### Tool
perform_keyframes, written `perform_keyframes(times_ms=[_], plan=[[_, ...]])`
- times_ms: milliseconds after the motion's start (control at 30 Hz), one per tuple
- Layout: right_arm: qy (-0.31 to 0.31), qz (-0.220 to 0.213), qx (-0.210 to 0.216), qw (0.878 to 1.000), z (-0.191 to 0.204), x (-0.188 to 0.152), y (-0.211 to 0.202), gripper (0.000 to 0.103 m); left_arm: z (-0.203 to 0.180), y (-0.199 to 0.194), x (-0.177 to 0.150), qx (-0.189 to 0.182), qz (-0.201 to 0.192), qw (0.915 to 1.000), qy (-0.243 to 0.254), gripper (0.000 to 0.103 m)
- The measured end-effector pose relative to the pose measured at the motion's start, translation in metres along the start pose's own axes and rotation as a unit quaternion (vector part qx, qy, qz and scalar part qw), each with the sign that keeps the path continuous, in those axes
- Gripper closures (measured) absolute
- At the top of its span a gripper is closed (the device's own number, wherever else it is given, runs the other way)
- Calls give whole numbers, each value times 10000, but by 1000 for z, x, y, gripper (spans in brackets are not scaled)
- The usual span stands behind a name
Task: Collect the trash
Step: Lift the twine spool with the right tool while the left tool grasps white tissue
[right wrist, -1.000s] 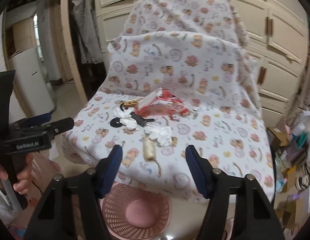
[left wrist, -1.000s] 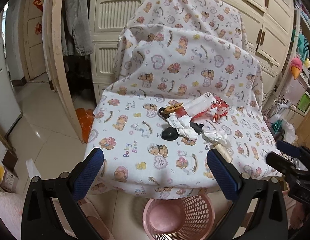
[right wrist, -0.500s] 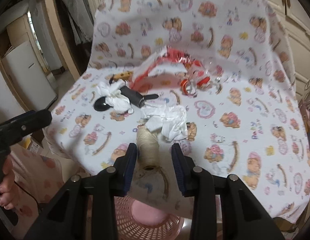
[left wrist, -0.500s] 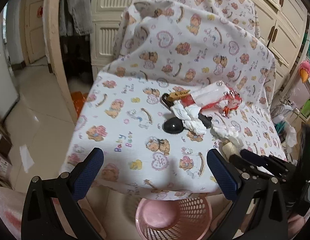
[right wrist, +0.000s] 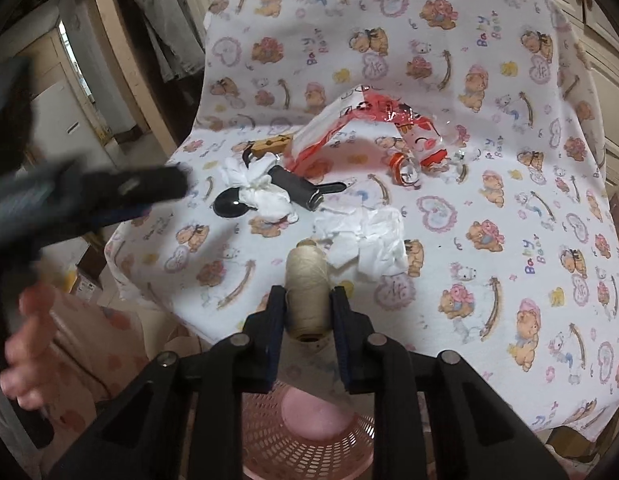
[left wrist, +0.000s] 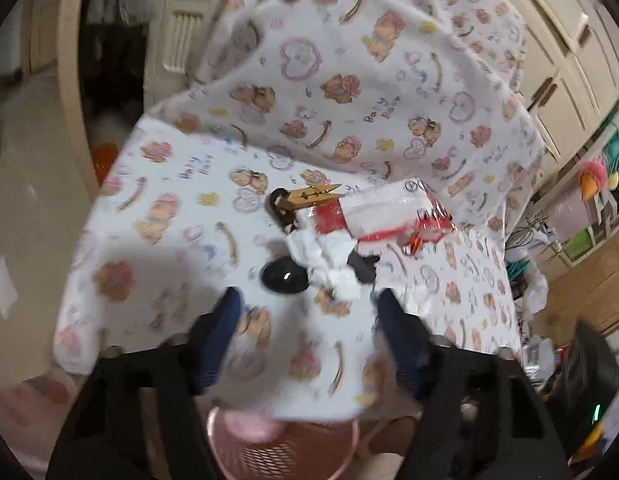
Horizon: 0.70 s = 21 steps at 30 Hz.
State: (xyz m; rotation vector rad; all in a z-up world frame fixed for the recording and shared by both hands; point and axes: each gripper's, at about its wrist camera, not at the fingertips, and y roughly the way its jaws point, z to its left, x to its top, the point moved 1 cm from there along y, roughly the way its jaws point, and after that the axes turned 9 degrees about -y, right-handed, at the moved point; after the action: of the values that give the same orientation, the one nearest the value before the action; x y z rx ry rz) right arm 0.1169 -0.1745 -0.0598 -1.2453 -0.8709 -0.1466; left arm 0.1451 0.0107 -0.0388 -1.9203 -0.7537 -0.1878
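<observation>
- Above the pink basket (right wrist: 309,436), right gripper (right wrist: 307,312) pinches the thread spool (right wrist: 306,292), long axis along its fingers.
- Left gripper (left wrist: 307,312), half-spread and just narrowing, empty, nearer the crumpled tissue (left wrist: 329,258).

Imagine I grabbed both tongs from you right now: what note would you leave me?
Right tongs: have just been closing, now clamped on the cream thread spool at the front edge of the cloth-covered seat.
Left tongs: have just been closing partway, nothing between them, near the black spoon and crumpled tissue.
Pink basket: on the floor below the seat's front edge.
Done: spool gripped.
Left: drop it in, then tissues and red-and-white wrapper.
</observation>
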Motion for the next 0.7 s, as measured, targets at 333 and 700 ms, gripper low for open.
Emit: perform_keyframes(times_ms=[333,700], plan=[[278,-291,223,9989,-9,4,-18,82,-11,47,25,538,263,9982,-85,63],[390,-615,33,9973,-20,10,-35,82,-3,26,21,-74,228,9996,-117,101]])
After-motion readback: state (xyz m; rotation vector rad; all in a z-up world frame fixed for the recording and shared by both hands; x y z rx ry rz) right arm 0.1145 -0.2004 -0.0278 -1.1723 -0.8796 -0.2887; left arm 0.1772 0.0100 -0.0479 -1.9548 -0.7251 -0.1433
